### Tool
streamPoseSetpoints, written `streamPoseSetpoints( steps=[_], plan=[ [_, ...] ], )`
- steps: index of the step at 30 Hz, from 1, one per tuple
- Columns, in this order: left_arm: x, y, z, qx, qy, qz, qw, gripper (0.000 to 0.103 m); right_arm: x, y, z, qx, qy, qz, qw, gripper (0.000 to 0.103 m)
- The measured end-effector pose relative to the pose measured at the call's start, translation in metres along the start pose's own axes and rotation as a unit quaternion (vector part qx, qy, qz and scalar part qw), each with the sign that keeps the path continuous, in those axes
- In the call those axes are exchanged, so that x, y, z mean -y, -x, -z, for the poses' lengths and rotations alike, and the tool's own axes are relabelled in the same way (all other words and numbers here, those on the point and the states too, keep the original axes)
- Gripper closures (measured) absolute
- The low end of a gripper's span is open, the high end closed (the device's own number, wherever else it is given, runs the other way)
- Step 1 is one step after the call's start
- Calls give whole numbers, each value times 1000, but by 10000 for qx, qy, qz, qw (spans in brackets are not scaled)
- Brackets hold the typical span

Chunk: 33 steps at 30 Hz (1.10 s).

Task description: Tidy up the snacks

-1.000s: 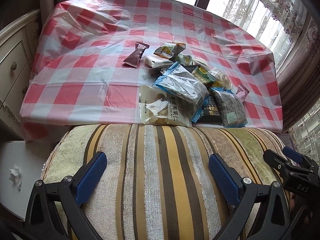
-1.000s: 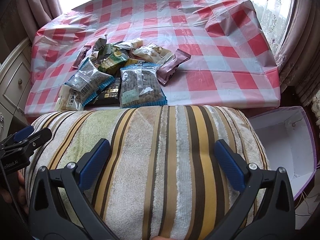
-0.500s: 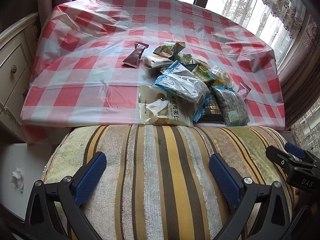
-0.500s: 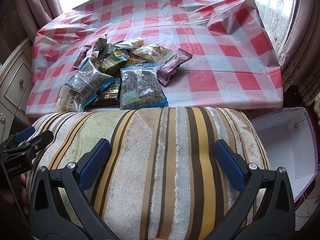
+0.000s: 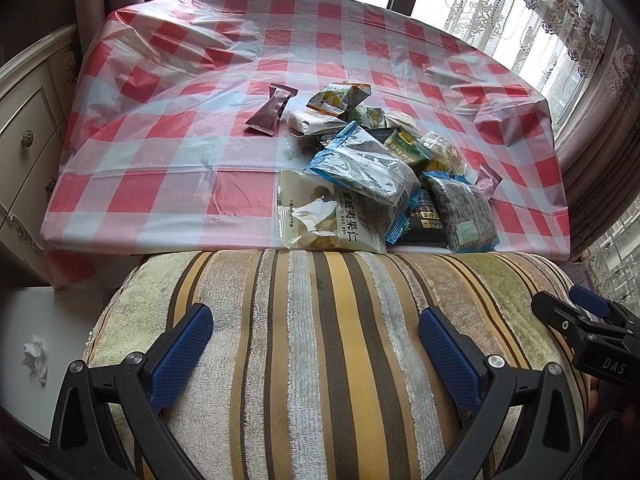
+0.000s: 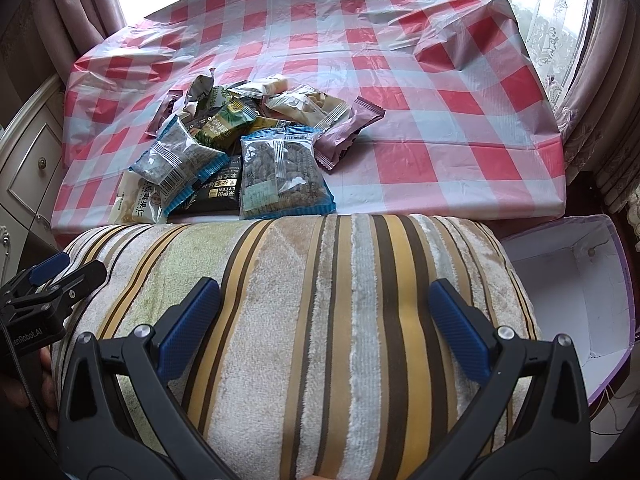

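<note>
A pile of snack packets [image 5: 372, 164] lies on a table with a red-and-white checked cloth [image 5: 160, 140]; it also shows in the right wrist view [image 6: 240, 148]. A white nut packet [image 5: 324, 216] and a blue-edged packet [image 6: 280, 172] lie at the near edge. A maroon bar [image 5: 272, 110] lies left of the pile. My left gripper [image 5: 316, 348] is open and empty above a striped cushion [image 5: 340, 340]. My right gripper [image 6: 324, 324] is open and empty above the same cushion [image 6: 320, 300].
An open white box with a purple rim [image 6: 576, 280] stands on the floor right of the cushion. A cream drawer cabinet [image 5: 24, 136] stands left of the table. Curtains [image 5: 600, 80] hang at the right. A crumpled tissue [image 5: 36, 356] lies on a white surface at the lower left.
Both grippers have drifted slightly, the views shifting a little lower and closer. Nothing was taken hold of, and the snacks have not moved.
</note>
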State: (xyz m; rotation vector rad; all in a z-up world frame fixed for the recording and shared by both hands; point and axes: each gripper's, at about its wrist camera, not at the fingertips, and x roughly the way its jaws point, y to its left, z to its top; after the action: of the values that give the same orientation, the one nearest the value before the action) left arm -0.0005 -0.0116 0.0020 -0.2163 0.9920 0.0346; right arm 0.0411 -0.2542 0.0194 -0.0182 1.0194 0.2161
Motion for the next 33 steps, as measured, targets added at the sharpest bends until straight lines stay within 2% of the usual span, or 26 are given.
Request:
streamPoseSetpoints(
  steps=[21,29,33],
  plan=[
    [0,0,0,0,0,0,10000,0,0,0,0,-3,1,-3,10000,0],
    [3,3,-2,93,-66,-93,9999,1,5,1,4,-39,35,-201,9998,0],
    [2,2,-12,95,-20,219,9997,7,7,1,-4,-72,75,-203,9997,0]
  ],
)
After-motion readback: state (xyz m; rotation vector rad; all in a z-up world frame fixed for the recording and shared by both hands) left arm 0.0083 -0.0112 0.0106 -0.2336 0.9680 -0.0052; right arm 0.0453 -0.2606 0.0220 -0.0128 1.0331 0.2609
